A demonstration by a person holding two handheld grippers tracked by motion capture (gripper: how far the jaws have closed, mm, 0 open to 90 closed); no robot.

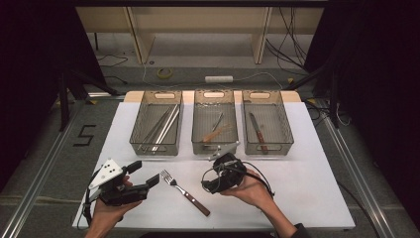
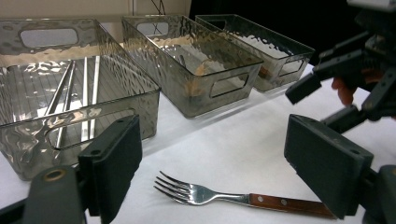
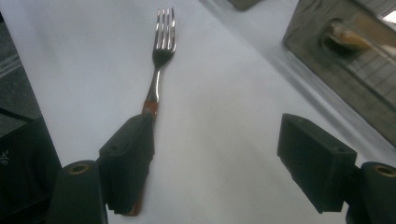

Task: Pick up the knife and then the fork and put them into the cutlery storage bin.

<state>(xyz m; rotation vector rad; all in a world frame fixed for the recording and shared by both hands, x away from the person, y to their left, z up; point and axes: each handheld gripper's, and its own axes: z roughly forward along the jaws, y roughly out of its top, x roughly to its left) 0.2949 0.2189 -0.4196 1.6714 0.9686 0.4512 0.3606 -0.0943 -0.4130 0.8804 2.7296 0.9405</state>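
High view: white surface (image 1: 307,163) with three clear bins in a row at the far side. Left bin (image 1: 156,124) holds long metal utensils, exact type not clear. Middle bin (image 1: 214,123) has a wooden-handled piece and a metal one. Right bin (image 1: 266,122) holds a knife (image 1: 257,132) with a brown handle. A fork (image 1: 184,191) lies on the bare surface in front of the bins, between the two hands, tines toward the far left, wooden handle toward the near right. Left tongs (image 1: 146,173) are held low at the near left, jaws apart, pointing right toward the fork tines, nothing between them. Right tongs (image 1: 208,185) are held in the right hand (image 1: 250,187) just right of the fork, angled toward it; jaw gap hard to read from here.

Left gripper view: left tongs (image 2: 229,149) wide open, empty. Fork (image 2: 233,198) lies flat on the surface between and beyond the jaws, tines left, handle running right behind the right jaw. All three bins line up behind it. Other gripper sits at upper right, off the surface.

Right gripper view: right tongs (image 3: 219,158) open, holding nothing. Fork (image 3: 159,65) runs away from the camera, tines at the far end; its handle end is hidden behind the left jaw, contact can't be told. Corner of a bin (image 3: 345,60) at upper right.
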